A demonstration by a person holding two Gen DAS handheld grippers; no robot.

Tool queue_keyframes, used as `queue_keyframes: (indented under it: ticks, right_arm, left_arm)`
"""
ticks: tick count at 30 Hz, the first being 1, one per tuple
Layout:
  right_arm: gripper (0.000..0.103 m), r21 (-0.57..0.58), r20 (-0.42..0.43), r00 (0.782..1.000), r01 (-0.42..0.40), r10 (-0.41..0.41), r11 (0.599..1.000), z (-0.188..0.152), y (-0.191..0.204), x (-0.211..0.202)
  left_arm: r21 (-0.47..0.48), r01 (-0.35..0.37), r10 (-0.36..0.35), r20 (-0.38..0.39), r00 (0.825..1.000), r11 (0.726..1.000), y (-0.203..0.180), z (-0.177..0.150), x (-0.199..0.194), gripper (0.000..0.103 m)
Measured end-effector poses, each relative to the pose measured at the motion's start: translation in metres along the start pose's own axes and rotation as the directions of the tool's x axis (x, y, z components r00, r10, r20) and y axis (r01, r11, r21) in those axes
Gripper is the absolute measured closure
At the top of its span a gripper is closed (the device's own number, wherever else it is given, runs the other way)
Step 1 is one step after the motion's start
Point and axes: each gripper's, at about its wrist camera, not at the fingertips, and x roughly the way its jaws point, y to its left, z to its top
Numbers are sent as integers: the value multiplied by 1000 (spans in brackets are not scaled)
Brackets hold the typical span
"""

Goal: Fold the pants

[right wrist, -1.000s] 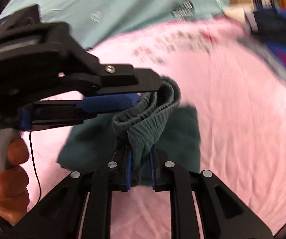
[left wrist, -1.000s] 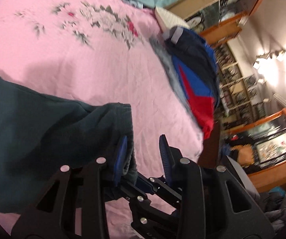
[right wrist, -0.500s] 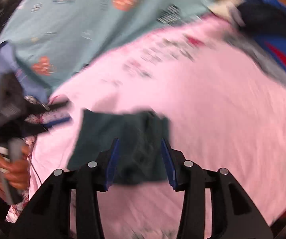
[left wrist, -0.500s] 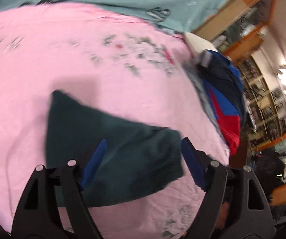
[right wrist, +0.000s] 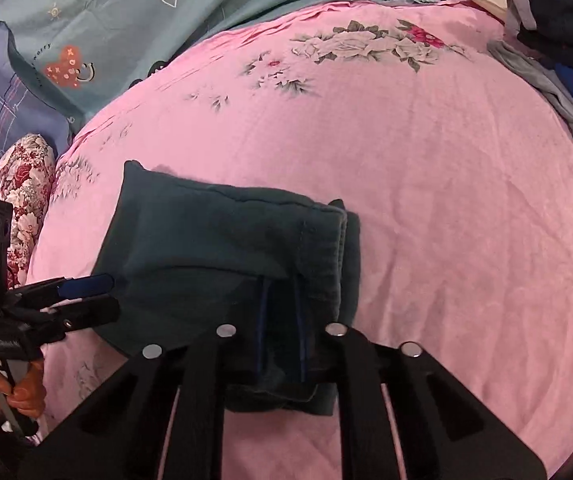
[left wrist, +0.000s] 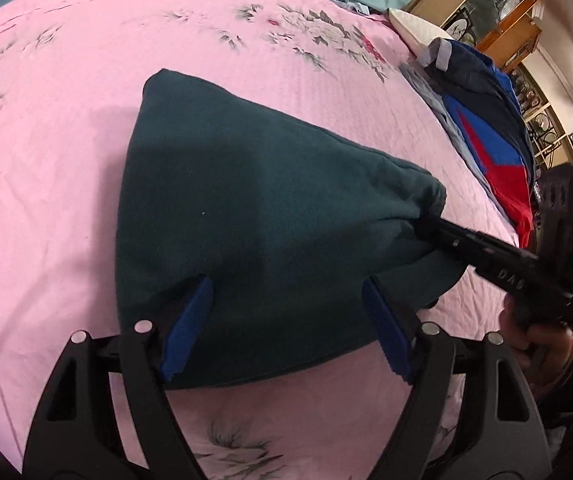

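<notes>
Two grippers work over one pair of dark green pants (left wrist: 254,216) that lies folded into a small, thick bundle on a pink sheet (left wrist: 66,128) with grey flowers. The bundle sits in the near middle of the bed.

The left gripper (left wrist: 286,320) is wide open. Its blue pads (left wrist: 188,328) stand far apart above the near edge of the pants, and nothing is between them.

The right gripper (right wrist: 280,320) has its fingers close together with a fold of the green cloth pinched between them, near the stretchy waistband (right wrist: 326,256). Seen from the left camera, the right gripper (left wrist: 426,226) pokes in from the right, and its tip is hidden under the lifted edge of the cloth. The hand (left wrist: 538,340) that holds it is at the right edge.

In the right camera, the left gripper (right wrist: 90,294) comes in from the left and partly covers the near left corner of the pants.

On the far right side of the bed lies a pile of clothes (left wrist: 486,120) in dark blue, bright blue and red. A white pillow (left wrist: 414,32) lies just past it. A teal blanket (right wrist: 166,4) with hearts covers the far end. A red flowered cushion (right wrist: 26,184) sits at the left edge of the bed. Wooden shelves (left wrist: 502,4) stand beyond the bed on the right.
</notes>
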Motion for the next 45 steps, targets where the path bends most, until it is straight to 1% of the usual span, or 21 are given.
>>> queue_keyframes:
  ticks: [1,2,4,6,8,9,10,12,13,16,19,28,33,35,36,37,39,40,41,43,45]
  right_arm:
    - [86,-1,30,1000,0,0,1000,4,5,-12]
    - [84,-10,62,998,-17,18,1000,12,13,-22]
    - [82,-43,84,995,-46,49,998,13,29,-37]
    - [82,-75,52,996,-66,70,995,5,37,-35]
    - [82,-98,2,999,-39,40,994,-9,35,-22]
    - [82,-98,-29,999,-24,22,995,-16,31,-13]
    - [82,-92,-63,998,-21,16,996,-24,23,-2]
    - [83,-89,-48,998,-41,37,995,-32,14,2]
    - [83,-83,-54,998,-48,44,995,-31,13,2]
    - [83,-80,-75,997,-39,33,996,-29,14,4]
    - [82,-89,-73,997,-36,29,995,-28,16,2]
    - [82,-87,-81,995,-60,53,994,-28,12,-2]
    - [83,-76,-85,994,-71,65,995,-28,10,-4]
    - [83,-53,-103,992,-77,71,996,-25,10,-7]
    - [82,-25,-110,990,-93,90,995,-22,10,-14]
    - [82,-20,-100,990,-105,102,994,-20,10,-21]
    - [76,-38,-46,994,-103,101,994,-13,12,-39]
    - [76,-52,-22,995,-99,98,994,-9,12,-46]
    - [76,-61,-7,995,-100,99,993,-3,13,-49]
    - [76,-67,18,994,-108,109,992,11,12,-50]
    - [76,-67,42,994,-100,103,993,27,9,-42]
  left_arm:
    - [-5,4,-4,3,1000,1000,-1,1,-4,24]
    - [-5,20,-20,20,1000,1000,-4,3,-8,24]
    - [11,42,-43,52,998,999,-10,5,-14,23]
    - [38,36,-37,41,998,999,-13,-1,-12,22]
    - [55,3,-3,7,1000,999,-11,-9,-1,22]
    - [60,-9,9,2,1000,998,-10,-13,2,22]
    - [73,-13,11,21,1000,997,-10,-16,2,22]
    - [101,-30,27,31,999,994,-13,-21,4,22]
    - [113,-43,39,36,999,993,-14,-22,5,22]
    - [121,-59,54,46,997,991,-17,-22,8,20]
    - [137,-75,68,53,996,988,-21,-23,10,20]
    - [142,-90,82,62,995,986,-21,-25,10,20]
    - [159,-102,95,56,994,982,-23,-25,11,20]
    - [173,-112,107,42,993,979,-25,-23,11,20]
    - [172,-117,112,34,993,978,-26,-21,9,20]
    - [161,-115,112,29,993,980,-27,-17,6,20]
    - [145,-81,75,45,996,986,-33,-13,-4,20]
    - [144,-64,56,54,997,988,-36,-10,-7,20]
    - [145,-29,20,63,998,989,-44,-6,-10,20]
    - [163,34,-44,59,997,986,-60,0,-9,20]
    - [202,89,-101,46,994,975,-83,5,1,20]
